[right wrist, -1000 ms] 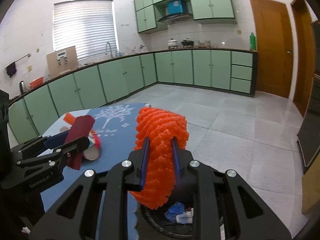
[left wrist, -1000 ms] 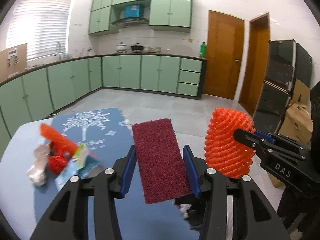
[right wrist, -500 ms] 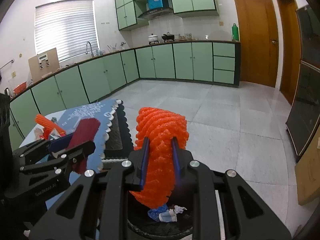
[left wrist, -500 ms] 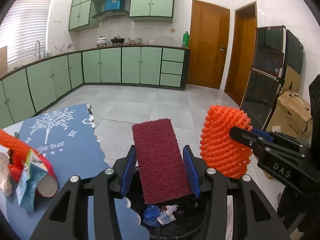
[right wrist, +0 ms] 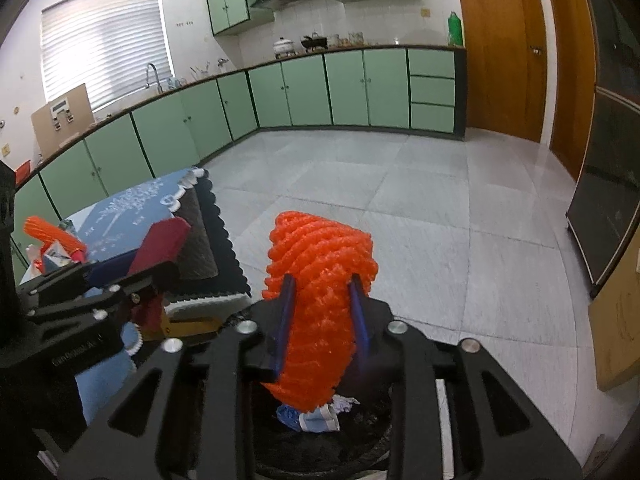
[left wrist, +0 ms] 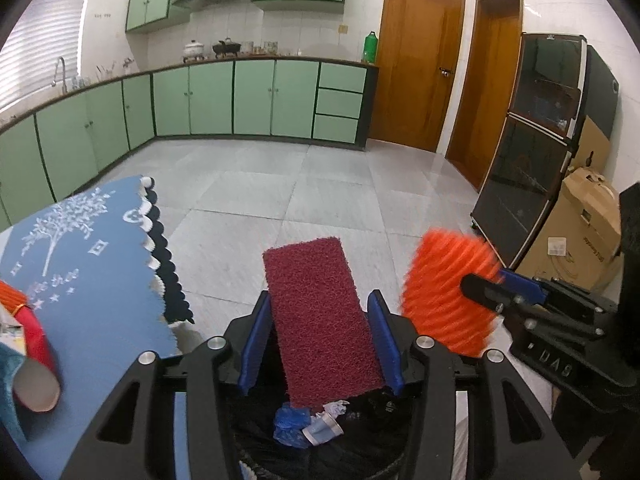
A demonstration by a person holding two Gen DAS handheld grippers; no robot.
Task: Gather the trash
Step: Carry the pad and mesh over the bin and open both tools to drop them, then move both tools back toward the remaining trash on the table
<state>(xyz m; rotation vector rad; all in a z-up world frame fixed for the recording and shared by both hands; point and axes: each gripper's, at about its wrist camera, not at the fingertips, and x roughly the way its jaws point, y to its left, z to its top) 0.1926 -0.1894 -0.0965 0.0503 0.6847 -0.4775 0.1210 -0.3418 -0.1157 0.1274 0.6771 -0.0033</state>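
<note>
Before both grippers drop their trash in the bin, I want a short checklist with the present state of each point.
1. Red scouring pad over black bin: ok.
2. Orange foam net over the bin: ok.
3. Left gripper has let go: cannot tell; jaws have just been opening, pad between them.
4. Right gripper has let go: cannot tell; jaws just opening, net between them.
5. Room in bin: ok, only small trash at bottom.
</note>
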